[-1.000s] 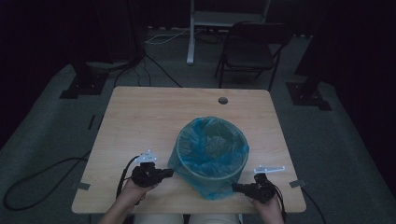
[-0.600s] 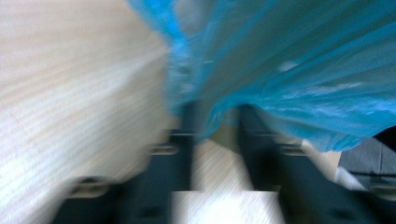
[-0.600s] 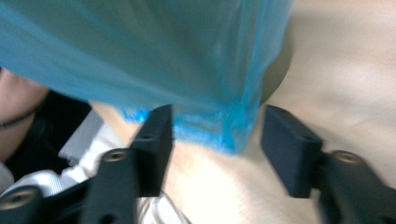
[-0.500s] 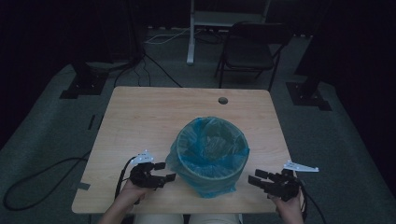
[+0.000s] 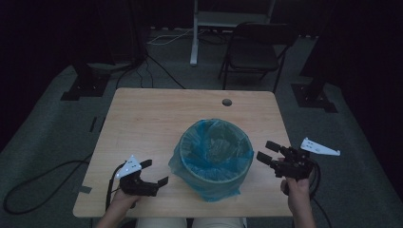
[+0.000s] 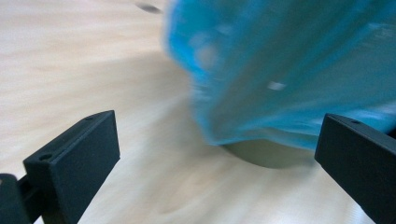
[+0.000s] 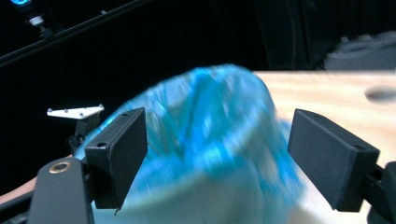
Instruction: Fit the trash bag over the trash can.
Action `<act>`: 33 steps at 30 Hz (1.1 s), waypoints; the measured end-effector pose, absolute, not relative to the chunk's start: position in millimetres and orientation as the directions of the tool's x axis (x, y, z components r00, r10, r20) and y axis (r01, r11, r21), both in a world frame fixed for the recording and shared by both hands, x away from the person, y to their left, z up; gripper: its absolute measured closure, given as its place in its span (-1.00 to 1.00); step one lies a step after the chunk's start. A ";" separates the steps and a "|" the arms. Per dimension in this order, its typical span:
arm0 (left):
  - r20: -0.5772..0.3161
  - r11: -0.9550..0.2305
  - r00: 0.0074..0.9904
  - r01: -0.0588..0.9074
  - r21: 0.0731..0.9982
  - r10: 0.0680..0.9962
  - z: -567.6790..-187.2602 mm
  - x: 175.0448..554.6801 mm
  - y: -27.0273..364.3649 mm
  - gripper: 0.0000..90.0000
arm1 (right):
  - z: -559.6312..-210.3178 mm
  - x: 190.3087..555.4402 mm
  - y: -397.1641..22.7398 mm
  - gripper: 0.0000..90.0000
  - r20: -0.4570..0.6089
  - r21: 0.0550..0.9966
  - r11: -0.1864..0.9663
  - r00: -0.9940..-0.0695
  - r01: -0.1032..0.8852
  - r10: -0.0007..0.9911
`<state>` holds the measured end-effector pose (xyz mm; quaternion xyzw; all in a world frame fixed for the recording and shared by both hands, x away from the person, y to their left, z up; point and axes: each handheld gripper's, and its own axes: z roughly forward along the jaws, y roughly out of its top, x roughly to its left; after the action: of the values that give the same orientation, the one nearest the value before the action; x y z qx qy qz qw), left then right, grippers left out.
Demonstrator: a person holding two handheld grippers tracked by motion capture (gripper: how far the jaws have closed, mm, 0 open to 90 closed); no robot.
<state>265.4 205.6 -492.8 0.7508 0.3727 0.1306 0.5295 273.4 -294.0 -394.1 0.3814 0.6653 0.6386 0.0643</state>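
Bin (image 5: 216,164) stands on the surface (image 5: 157,118), toward the person's edge, roughly midway between the two hands. Blue liner bag (image 5: 190,164) is fitted inside it: the mouth of the bag is turned over the rim all round as far as the high view shows, and the skirt hangs loose down the outside wall, bunched at the near side. In the left gripper view the skirt stops short of the base, so a strip of pale bin wall shows under it.

Left gripper (image 5: 154,173): left of the bin, low over the surface, apart from the bag. Jaws have just been opening and stand wide, nothing between them.

Right gripper (image 5: 269,152): right of the bin, near rim level, clear of the bag. Jaws have likewise just been opening and stand wide, empty; the right gripper view looks across at the liner between them, not touching.

Judgement: lining the bin looks essentially done, both grippers released. Possibly left: smoothing the bunched skirt on the near side. Inside of the bag is too dim to check its seating.
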 end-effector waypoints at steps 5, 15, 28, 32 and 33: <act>-0.144 -0.149 0.591 0.419 0.896 0.794 -501.3 262.0 230.0 -0.99 | -360.1 296.2 -253.1 -0.57 0.297 0.941 -0.026 -0.787 0.336 0.540; -0.119 -0.085 0.428 0.428 0.900 0.896 -508.4 252.5 260.2 -0.99 | -333.1 336.0 -184.3 -0.61 0.219 0.934 0.156 -0.860 0.322 0.461; -0.118 -0.052 0.366 0.421 0.906 0.923 -513.1 248.3 271.3 -0.99 | -348.8 373.7 -114.8 -0.66 0.237 0.808 0.460 -0.917 0.369 0.321; -0.113 -0.044 0.347 0.414 0.909 0.931 -511.4 247.5 275.0 -0.99 | -367.2 381.1 -99.8 -0.66 0.255 0.701 0.585 -0.910 0.407 0.327; -0.110 -0.046 0.345 0.414 0.909 0.932 -511.3 247.4 275.7 -0.99 | -371.6 382.3 -96.2 -0.66 0.242 0.665 0.622 -0.908 0.413 0.343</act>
<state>247.4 275.7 -511.3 0.6693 0.5028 0.2734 0.4737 382.3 -96.2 -371.6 0.2099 0.8994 0.3806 -0.0460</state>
